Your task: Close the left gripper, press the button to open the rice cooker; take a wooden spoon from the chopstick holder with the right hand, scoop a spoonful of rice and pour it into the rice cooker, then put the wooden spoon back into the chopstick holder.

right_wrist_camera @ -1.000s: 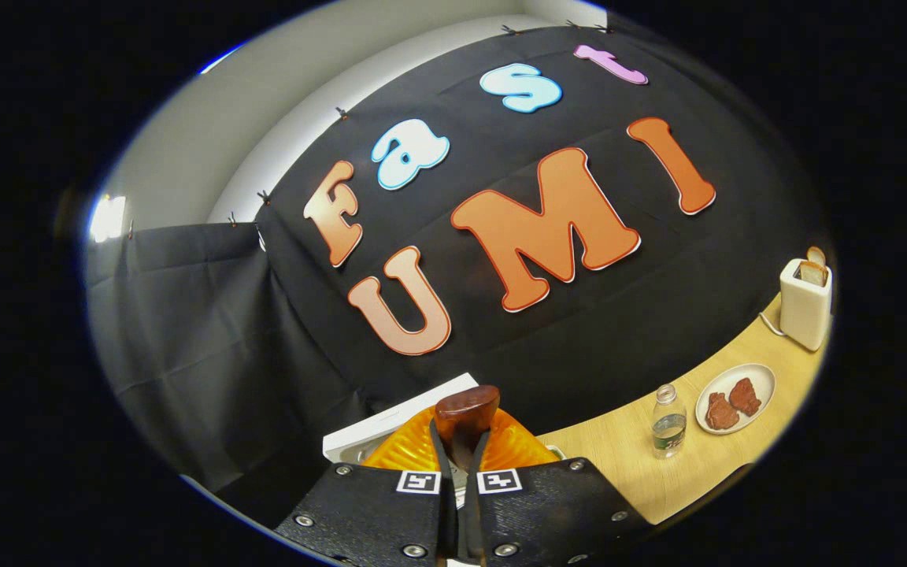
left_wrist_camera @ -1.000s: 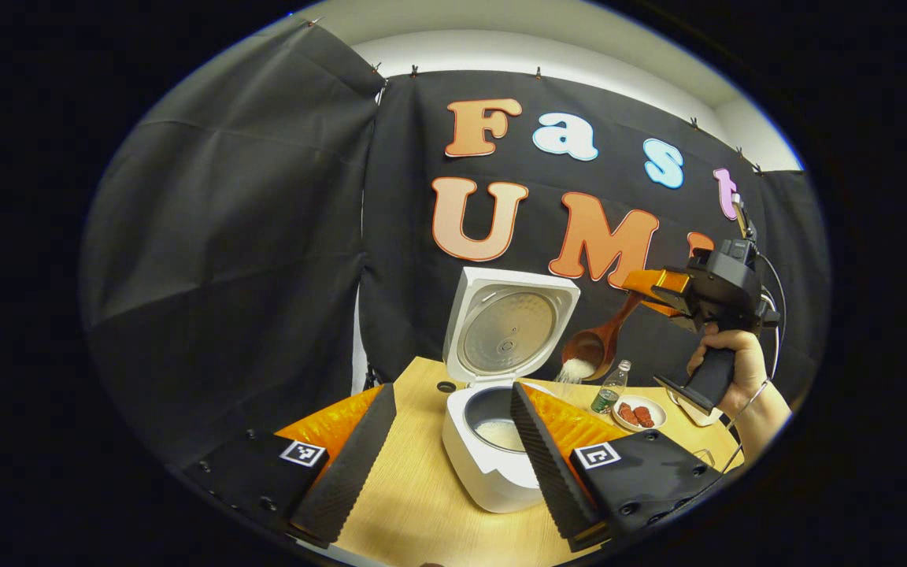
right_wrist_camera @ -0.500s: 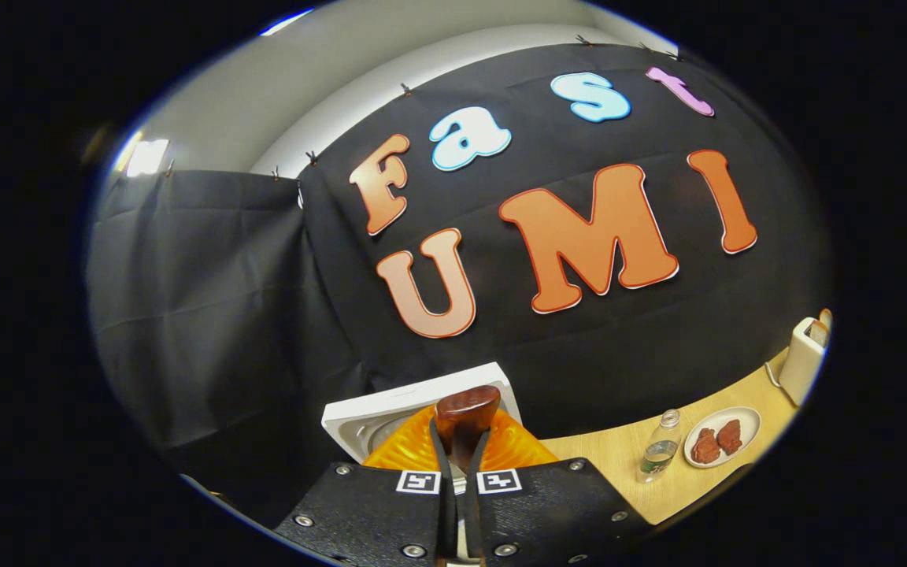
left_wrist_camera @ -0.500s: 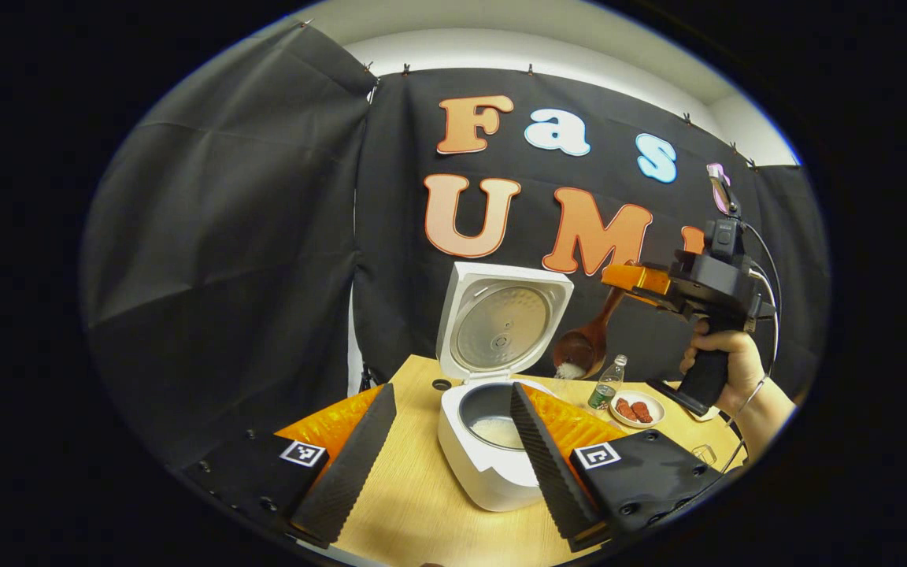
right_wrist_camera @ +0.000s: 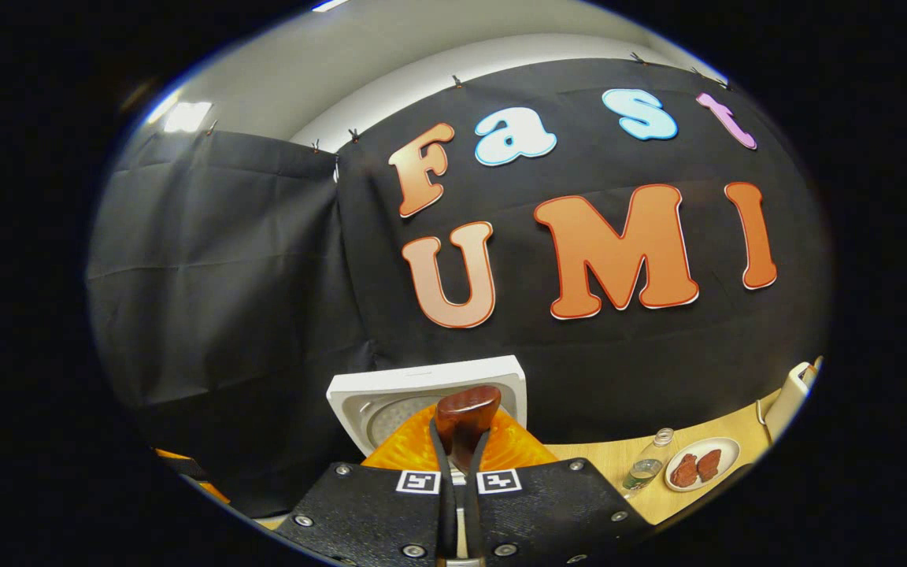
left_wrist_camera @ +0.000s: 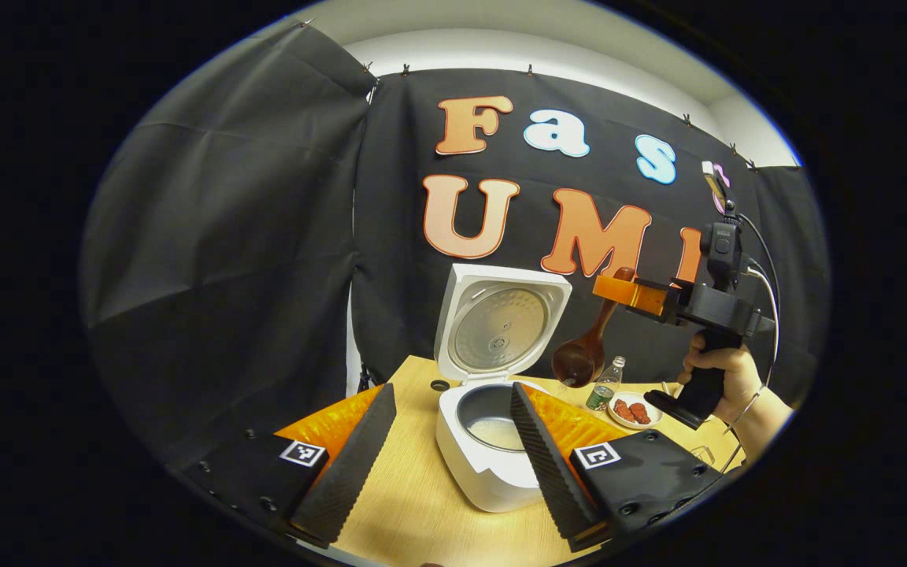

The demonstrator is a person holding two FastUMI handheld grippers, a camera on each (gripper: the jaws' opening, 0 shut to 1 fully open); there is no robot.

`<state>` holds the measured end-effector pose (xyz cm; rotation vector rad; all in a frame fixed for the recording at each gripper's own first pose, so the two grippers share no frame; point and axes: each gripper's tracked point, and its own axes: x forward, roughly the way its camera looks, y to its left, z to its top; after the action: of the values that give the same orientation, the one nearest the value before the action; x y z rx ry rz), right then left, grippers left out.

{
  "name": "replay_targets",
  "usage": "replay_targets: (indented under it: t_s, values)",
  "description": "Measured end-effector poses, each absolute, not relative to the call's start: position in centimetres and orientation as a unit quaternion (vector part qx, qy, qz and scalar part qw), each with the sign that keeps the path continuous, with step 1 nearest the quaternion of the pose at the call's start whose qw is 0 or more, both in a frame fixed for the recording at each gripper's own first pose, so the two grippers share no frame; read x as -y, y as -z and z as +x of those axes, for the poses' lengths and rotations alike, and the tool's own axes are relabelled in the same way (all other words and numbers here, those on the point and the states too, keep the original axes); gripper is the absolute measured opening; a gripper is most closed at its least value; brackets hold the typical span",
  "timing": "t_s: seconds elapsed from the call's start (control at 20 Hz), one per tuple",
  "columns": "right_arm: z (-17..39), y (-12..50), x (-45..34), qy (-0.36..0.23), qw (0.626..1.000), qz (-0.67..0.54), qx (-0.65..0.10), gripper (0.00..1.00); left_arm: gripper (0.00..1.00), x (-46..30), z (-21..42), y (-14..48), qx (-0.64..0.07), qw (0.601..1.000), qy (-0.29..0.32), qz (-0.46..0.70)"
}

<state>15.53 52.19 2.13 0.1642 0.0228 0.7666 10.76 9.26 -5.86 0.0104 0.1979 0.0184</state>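
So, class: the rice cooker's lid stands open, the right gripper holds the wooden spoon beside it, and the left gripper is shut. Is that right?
Not quite. The left gripper is open: the left gripper view shows its fingers spread wide, with the rice cooker between them. The rest holds: the lid stands open, and the right gripper holds the wooden spoon beside it.

The light wooden desk (left_wrist_camera: 414, 512) carries the white cooker (left_wrist_camera: 485, 465), lid up, rice in its pot. Near it to the right stand a small bottle (left_wrist_camera: 605, 386) and, just beside that, a plate (left_wrist_camera: 633, 411) of reddish pieces.
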Motion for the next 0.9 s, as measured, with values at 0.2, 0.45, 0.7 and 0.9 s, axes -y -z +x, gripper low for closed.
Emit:
replay_targets:
  t_s: [0.2,0.45,0.7,0.9]
  values:
    - [14.9,-1.8,-52.0,-0.378,0.924,0.06,-0.003,0.03,1.0,-8.9,10.4,5.7,-0.098,0.995,-0.009,0.007]
    - [15.2,-2.2,-48.4,-0.359,0.927,0.103,-0.017,0.03,1.0,-8.6,9.5,5.4,-0.092,0.996,-0.015,0.007]
    - [16.0,-1.9,-40.3,-0.314,0.94,0.127,-0.022,0.03,1.0,-7.6,8.6,5.2,-0.09,0.996,-0.011,-0.009]
    - [16.6,0.4,-31.7,-0.258,0.958,0.12,-0.031,0.03,1.0,-6.6,8.2,5.1,-0.088,0.996,-0.01,-0.004]
